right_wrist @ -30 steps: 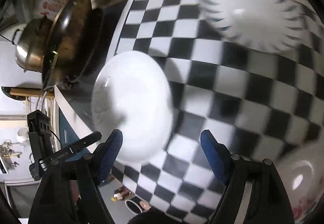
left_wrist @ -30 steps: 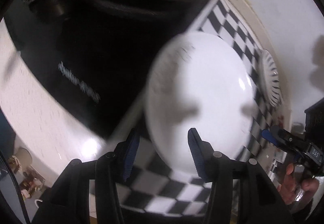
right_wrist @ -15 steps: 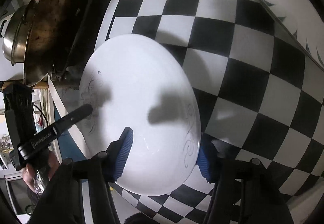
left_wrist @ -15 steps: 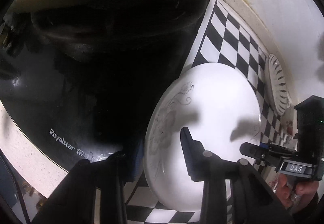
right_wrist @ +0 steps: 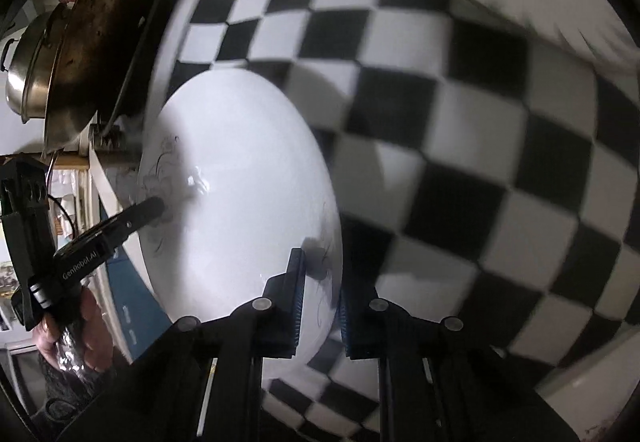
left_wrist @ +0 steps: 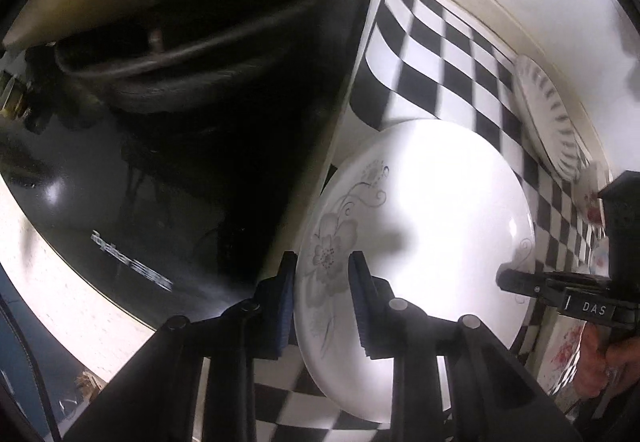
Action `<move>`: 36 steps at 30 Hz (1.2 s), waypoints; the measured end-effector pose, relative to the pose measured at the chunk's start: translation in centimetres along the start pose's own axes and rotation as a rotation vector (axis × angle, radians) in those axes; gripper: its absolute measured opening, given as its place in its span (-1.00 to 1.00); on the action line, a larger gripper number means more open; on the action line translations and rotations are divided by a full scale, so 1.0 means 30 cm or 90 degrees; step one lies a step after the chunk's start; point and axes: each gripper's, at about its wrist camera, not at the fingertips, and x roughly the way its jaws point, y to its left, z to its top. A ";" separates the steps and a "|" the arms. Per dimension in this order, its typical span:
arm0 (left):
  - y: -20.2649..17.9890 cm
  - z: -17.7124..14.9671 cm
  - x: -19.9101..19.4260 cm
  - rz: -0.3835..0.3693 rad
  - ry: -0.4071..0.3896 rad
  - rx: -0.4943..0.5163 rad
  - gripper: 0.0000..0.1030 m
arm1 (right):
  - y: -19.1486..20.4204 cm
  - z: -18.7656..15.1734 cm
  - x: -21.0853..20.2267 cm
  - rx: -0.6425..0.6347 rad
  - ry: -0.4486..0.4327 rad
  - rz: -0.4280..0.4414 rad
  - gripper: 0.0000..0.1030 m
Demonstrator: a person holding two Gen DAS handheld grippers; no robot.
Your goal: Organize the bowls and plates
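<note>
Left gripper and right gripper clamped on opposite plate rims (checkered cloth beyond)

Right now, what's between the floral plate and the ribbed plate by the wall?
Only bare checkered mat separates the floral plate from the ribbed plate; nothing stands there. The left wrist view shows it best.
</note>
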 end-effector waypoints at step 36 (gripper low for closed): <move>-0.200 -0.051 -0.184 -0.010 -0.070 0.048 -0.42 | -0.059 -0.172 -0.345 0.029 -0.170 0.025 -0.69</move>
